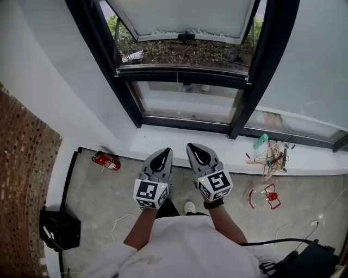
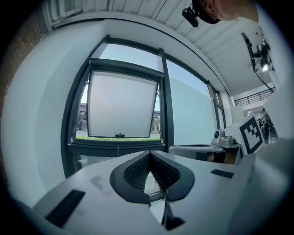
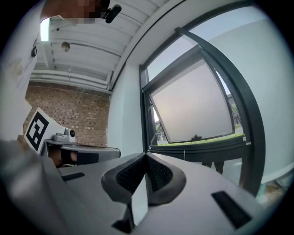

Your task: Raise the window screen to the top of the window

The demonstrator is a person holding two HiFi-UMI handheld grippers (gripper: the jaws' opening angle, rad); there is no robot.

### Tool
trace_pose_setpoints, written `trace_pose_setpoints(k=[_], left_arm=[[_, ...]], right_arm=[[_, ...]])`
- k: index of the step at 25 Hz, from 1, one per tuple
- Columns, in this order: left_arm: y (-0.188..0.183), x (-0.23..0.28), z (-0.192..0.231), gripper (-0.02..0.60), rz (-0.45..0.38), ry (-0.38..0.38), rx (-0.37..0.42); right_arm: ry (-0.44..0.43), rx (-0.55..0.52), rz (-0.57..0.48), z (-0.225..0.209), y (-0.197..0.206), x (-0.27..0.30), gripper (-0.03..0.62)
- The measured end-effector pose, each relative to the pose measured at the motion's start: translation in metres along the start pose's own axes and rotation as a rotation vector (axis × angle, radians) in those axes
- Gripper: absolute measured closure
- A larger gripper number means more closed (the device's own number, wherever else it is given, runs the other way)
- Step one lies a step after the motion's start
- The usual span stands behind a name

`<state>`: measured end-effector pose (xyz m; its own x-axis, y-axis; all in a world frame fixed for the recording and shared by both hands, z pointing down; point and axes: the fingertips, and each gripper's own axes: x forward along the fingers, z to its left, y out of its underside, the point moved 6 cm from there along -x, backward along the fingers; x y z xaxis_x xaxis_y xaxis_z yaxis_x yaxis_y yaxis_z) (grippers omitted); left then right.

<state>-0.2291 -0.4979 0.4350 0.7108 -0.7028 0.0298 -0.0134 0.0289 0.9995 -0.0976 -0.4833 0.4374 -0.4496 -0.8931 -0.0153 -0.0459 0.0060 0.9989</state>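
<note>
Closest to me, my left tool [image 1: 162, 158] and right tool [image 1: 199, 155] sit side by side, both closed on nothing. They point toward the window [image 1: 185, 76], well apart from it. Its sash [image 1: 185, 16] swings outward, and I cannot make out the screen. Hangers [image 1: 273, 156] lie on the sill [image 1: 163, 140] at the right.

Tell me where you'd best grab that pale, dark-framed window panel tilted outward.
Probably the small black handle at the middle of the bottom edge of the pale window panel, approached from inside the room. The panel is flat and tilts out from its top, so that handle is its only graspable protrusion.
</note>
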Motion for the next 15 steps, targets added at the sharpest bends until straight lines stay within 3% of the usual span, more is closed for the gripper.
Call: trace_pose_setpoints(k=[7,12,15], left_arm=[[0.011,0.094,0.036,0.581,0.005,0.113,0.029],[0.022,0.166,0.109,0.581,0.009,0.124,0.010],[0.015,0.207,0.151,0.581,-0.004,0.134,0.025]], right_arm=[[0.167,0.034,0.050,-0.079,0.021,0.045,0.591],[0.199,0.009,0.137,-0.116,0.029,0.114,0.591],[0.221,-0.009,0.138,-0.142,0.022,0.155,0.591]])
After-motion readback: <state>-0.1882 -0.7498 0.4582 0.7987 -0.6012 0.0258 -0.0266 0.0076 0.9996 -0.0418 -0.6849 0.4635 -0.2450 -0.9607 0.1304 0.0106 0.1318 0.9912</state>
